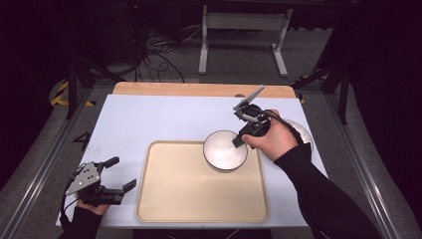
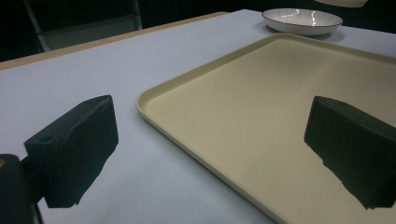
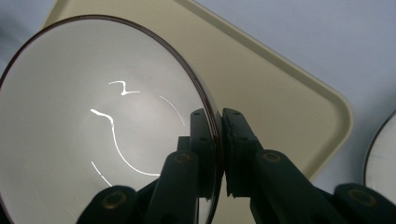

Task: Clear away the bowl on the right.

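Right gripper (image 3: 219, 154): its two black jaws are pinched on the rim of a white, dark-rimmed ceramic bowl (image 1: 225, 150), one jaw inside the wall and one outside.
Bowl position: over the far right corner of the shallow beige plastic tray (image 1: 169, 199); whether its base touches the tray or hangs just above it cannot be told.
Step in hand, as a judgement: placing the bowl on the tray, or lifting it from there; the pictures do not settle which.
Doing it well: a rim pinch carries the whole bowl from one side, so keep the grip firm, keep the bowl level, and let the base sit flat inside the tray's raised lip before releasing.
Risk: the bowl sits close to the tray's far right lip, so a tilted set-down could leave it perched on that lip.
Second dish: a white, dark-rimmed shallow plate (image 2: 302, 21) rests on the pale blue-grey desk (image 1: 149, 119) beside the tray's right edge, partly behind the right hand (image 1: 273, 139).
Right arm pose: dark sleeve reaching in from the desk's near right corner, hand wrapped round the gripper body.
Left gripper (image 1: 119, 174): jaws spread wide and empty, held low near the desk's near left corner, pointing toward the tray's left edge.
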`<move>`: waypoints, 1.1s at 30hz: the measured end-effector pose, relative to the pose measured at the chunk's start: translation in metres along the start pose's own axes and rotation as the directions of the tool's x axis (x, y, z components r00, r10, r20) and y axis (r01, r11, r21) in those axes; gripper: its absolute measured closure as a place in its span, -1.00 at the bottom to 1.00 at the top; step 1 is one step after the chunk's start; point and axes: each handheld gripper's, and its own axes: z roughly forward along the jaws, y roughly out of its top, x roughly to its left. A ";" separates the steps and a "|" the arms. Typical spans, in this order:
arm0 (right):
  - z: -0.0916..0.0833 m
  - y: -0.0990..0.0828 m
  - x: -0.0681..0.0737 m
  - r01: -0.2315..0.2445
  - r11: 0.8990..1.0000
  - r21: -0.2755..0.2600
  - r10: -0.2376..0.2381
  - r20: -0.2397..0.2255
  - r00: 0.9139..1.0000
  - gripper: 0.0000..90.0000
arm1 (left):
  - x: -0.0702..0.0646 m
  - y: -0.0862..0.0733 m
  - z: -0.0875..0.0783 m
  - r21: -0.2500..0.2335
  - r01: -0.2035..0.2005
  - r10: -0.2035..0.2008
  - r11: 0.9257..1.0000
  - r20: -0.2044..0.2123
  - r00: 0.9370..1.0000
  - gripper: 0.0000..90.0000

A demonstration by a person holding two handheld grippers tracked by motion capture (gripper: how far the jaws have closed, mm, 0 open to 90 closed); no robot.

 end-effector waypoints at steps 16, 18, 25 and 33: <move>0.029 0.004 0.023 0.004 1.000 -0.006 -0.004 -0.066 0.998 0.86 | 0.000 0.000 0.000 0.005 -0.005 0.005 1.000 0.003 1.000 -0.92; 0.033 0.005 0.024 0.000 1.000 -0.002 -0.001 -0.068 0.998 0.86 | 0.000 0.000 -0.001 0.004 -0.001 0.001 1.000 0.003 1.000 -0.92; 0.052 0.003 0.026 -0.002 1.000 0.017 0.003 -0.070 0.998 0.85 | 0.000 0.000 -0.001 0.005 -0.005 0.005 1.000 0.002 1.000 -0.92; 0.065 0.002 0.028 -0.004 0.999 0.034 0.006 -0.072 0.997 0.85 | 0.000 0.000 -0.001 0.006 -0.006 0.006 1.000 0.003 1.000 -0.92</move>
